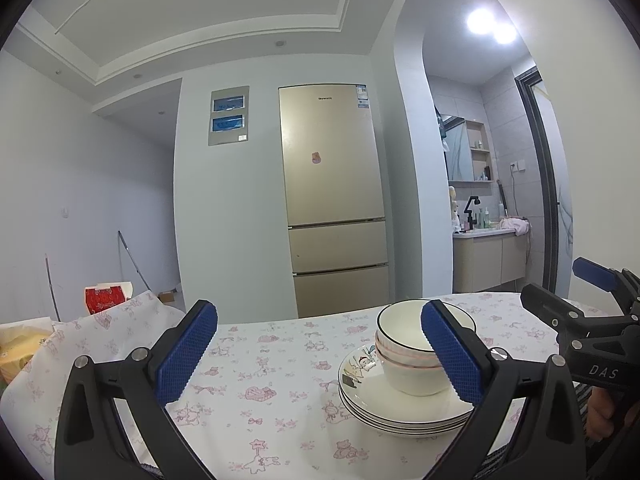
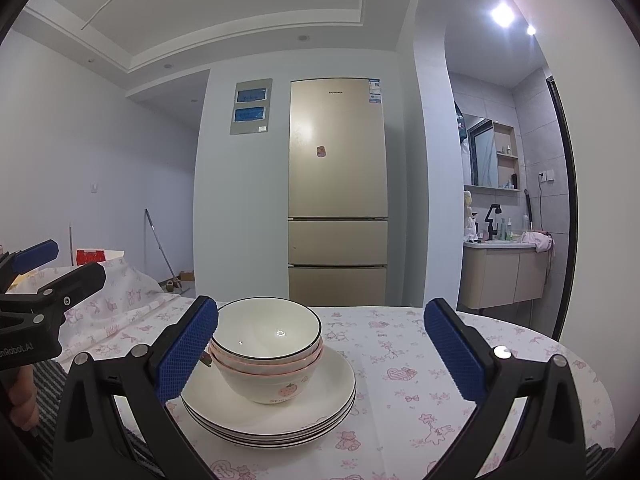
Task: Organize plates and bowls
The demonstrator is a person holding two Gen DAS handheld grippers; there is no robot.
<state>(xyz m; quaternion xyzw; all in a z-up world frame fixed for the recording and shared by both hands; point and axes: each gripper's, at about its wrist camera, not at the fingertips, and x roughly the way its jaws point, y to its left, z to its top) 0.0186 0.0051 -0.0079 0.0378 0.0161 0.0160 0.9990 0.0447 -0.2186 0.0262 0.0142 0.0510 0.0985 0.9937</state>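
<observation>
Only the right wrist view shows the bottom bowl's strawberry.

Home dining area: fridge, patterned tablecloth, bathroom vanity through arch

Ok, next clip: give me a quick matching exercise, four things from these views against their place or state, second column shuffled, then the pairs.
Column 1:
1. bowls
2. plates
3. fridge
4. left gripper

Column 2:
A. against the far wall, doors closed
B. nested, sitting on the plates
C. jaws wide apart, nothing between them
D. stacked straight on the tablecloth

Pairs: 1-B, 2-D, 3-A, 4-C
</observation>
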